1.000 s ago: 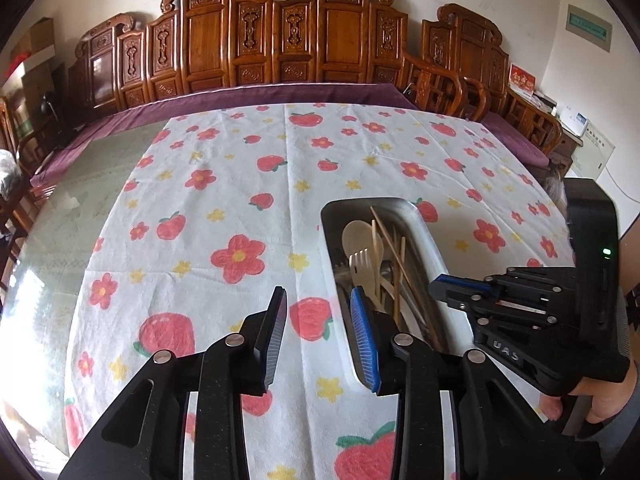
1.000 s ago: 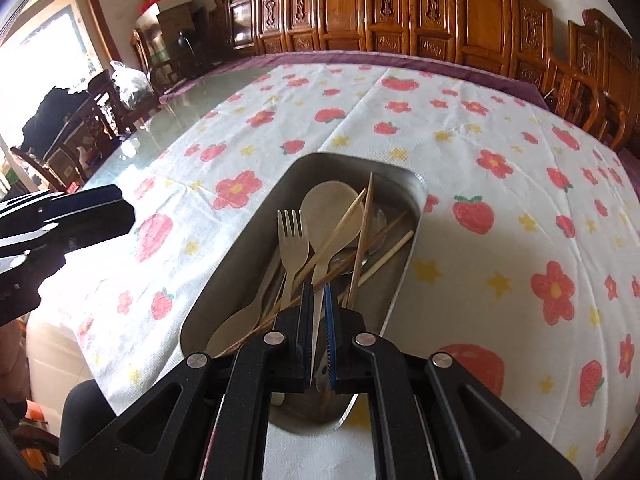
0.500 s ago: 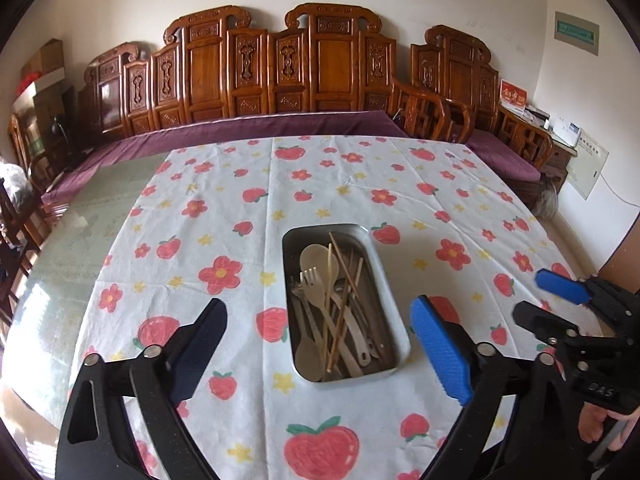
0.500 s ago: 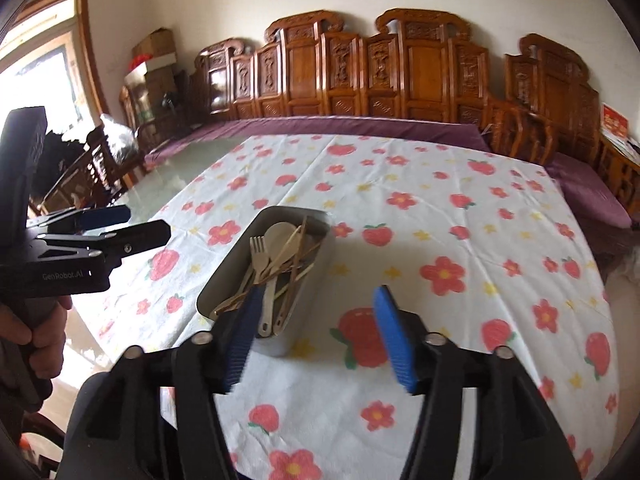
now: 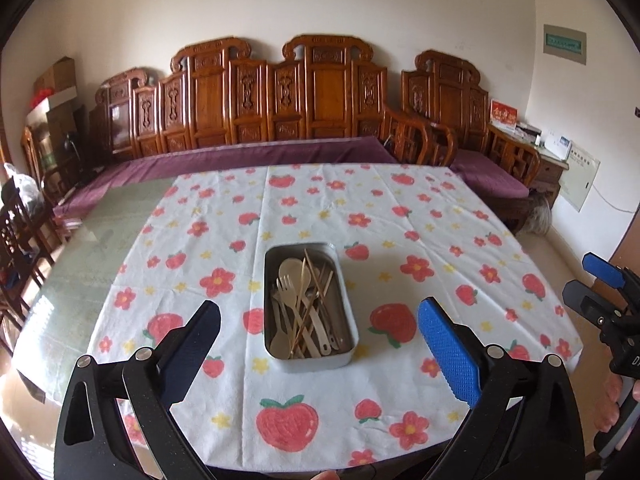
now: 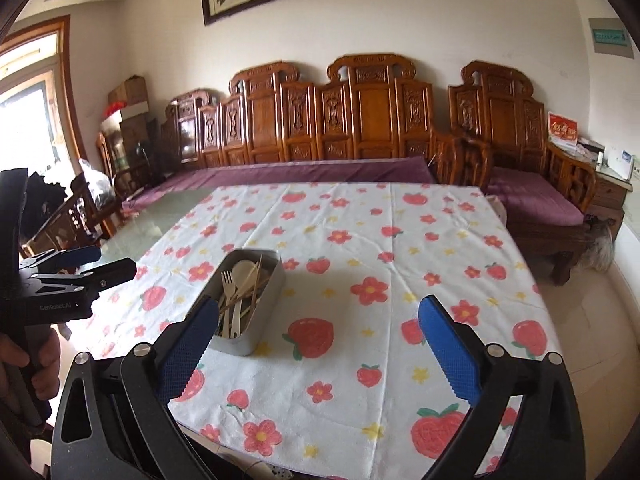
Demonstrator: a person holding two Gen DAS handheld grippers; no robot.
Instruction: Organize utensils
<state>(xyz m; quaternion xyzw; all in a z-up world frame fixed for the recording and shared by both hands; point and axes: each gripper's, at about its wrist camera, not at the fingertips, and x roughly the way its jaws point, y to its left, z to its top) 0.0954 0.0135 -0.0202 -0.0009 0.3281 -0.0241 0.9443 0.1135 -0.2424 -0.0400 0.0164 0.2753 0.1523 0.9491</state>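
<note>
A metal tray (image 5: 312, 362) stands on the strawberry-print cloth (image 5: 400, 216), holding wooden spoons, forks and chopsticks (image 5: 302, 308) in a loose heap. My left gripper (image 5: 319, 306) hovers above and behind the tray, its jaws opening wide with nothing pressed between them. My right gripper (image 6: 318, 303) hangs back to the right of the tray (image 6: 260, 320), jaws also opening, nothing in them. The utensils (image 6: 240, 286) show past its left finger. Each gripper appears in the other's view: the right gripper (image 5: 600, 288) and the left gripper (image 6: 80, 268), both held in hands.
The cloth covers part of a glass-topped table (image 5: 92, 256). A carved wooden bench (image 5: 320, 92) with purple cushions runs along the far side, with another seat (image 6: 536, 200) at the right. Dark chairs (image 6: 76, 216) stand at the left.
Both grippers have pulled back and up from the tray, which now looks smaller and farther. The right jaws, shut over the tray before, now stand wide; the left jaws widened too.
</note>
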